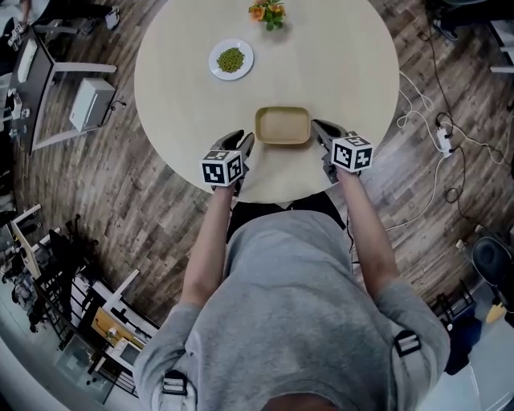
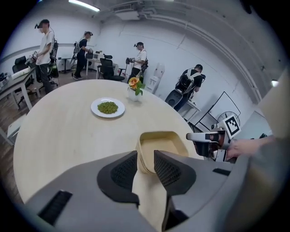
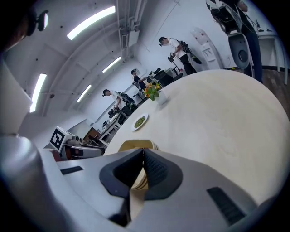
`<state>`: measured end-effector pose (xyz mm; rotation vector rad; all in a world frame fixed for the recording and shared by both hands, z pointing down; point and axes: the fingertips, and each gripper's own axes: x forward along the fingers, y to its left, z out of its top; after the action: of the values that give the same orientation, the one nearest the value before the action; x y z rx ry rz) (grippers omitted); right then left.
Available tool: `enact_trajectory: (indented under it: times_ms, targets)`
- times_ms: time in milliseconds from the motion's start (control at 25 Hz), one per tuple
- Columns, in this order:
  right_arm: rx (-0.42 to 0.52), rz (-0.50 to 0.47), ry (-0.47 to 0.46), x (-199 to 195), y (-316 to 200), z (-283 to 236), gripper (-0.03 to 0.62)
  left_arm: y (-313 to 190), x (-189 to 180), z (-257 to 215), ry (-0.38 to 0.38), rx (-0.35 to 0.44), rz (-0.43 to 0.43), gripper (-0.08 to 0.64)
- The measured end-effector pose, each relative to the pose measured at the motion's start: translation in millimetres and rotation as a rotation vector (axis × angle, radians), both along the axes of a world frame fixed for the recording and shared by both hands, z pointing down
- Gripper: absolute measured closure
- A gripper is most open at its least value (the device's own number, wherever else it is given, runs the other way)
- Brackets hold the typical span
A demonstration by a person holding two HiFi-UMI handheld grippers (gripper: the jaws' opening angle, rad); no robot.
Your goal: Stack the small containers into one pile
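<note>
A stack of tan rounded-rectangle containers (image 1: 283,125) sits nested on the round table (image 1: 345,64) near its front edge. My left gripper (image 1: 247,143) is at the stack's left end. In the left gripper view its jaws (image 2: 145,164) stand apart, with the stack's (image 2: 163,142) near corner in the gap; I see no pad pressing on it. My right gripper (image 1: 320,128) is at the stack's right end. The right gripper view shows its tips (image 3: 143,156) meeting with nothing between them, and the stack (image 3: 135,145) just beyond. The stack's near side is hidden behind each pair of jaws.
A white plate of green peas (image 1: 230,59) lies further back on the table, left of centre. A small vase of orange flowers (image 1: 267,12) stands at the far edge. Cables and a power strip (image 1: 440,136) lie on the floor to the right. Several people stand in the background.
</note>
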<state>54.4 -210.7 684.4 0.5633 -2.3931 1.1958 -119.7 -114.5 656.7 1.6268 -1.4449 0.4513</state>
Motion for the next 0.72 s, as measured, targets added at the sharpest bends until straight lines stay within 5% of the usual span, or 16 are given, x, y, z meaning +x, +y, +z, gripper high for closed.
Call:
enact_trajectory:
  times_ms: [280,520,720]
  targets:
    - [0.151,-0.191,0.017,-7,22,-21,0.584,15,11,-24,0.034,0.099,-0.109,0.528]
    - [0.242,-0.333,0.064,-13,48,-33,0.586,24,29,-40,0.018,0.142,-0.017,0.540]
    - [0.300,-0.354,0.093,-19,63,-42,0.586,30,31,-47,0.013,0.169,0.059,0.541]
